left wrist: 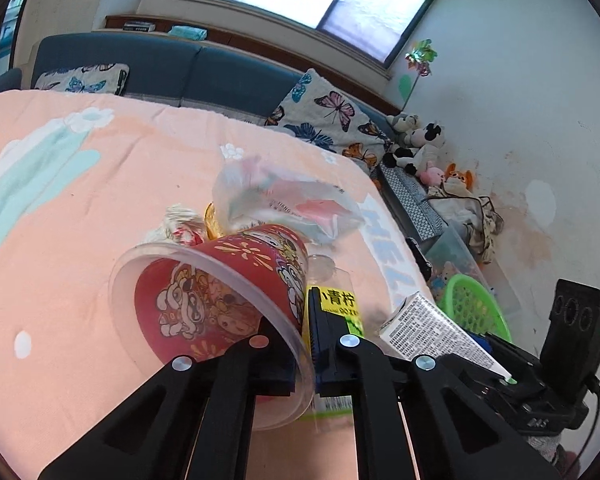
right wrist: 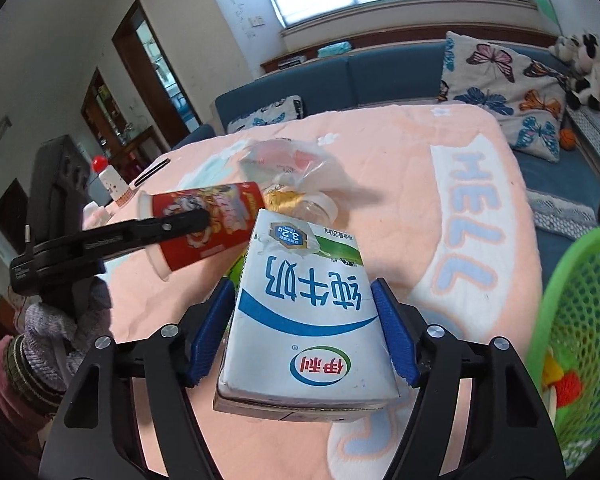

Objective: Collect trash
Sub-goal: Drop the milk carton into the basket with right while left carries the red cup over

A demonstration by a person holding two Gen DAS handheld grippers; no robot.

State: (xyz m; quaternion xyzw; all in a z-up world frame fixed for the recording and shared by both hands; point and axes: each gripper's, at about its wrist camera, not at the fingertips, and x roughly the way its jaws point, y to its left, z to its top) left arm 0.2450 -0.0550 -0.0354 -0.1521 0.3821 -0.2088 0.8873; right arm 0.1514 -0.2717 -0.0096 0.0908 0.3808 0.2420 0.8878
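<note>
My left gripper (left wrist: 306,344) is shut on the rim of a red printed plastic cup (left wrist: 228,300), which lies tilted over the pink tablecloth; the cup and gripper also show in the right wrist view (right wrist: 208,220). My right gripper (right wrist: 304,328) is shut on a white and blue milk carton (right wrist: 304,312), held above the table; the carton also shows in the left wrist view (left wrist: 432,332). A clear plastic bag (left wrist: 284,200), crumpled paper (left wrist: 180,220) and a yellow-green packet (left wrist: 340,304) lie behind the cup.
A green mesh basket (right wrist: 576,320) stands at the right, by the table edge; it also shows in the left wrist view (left wrist: 476,304). A blue sofa (left wrist: 204,68) with butterfly cushions lies behind the table. Plush toys (left wrist: 420,144) sit at the far right.
</note>
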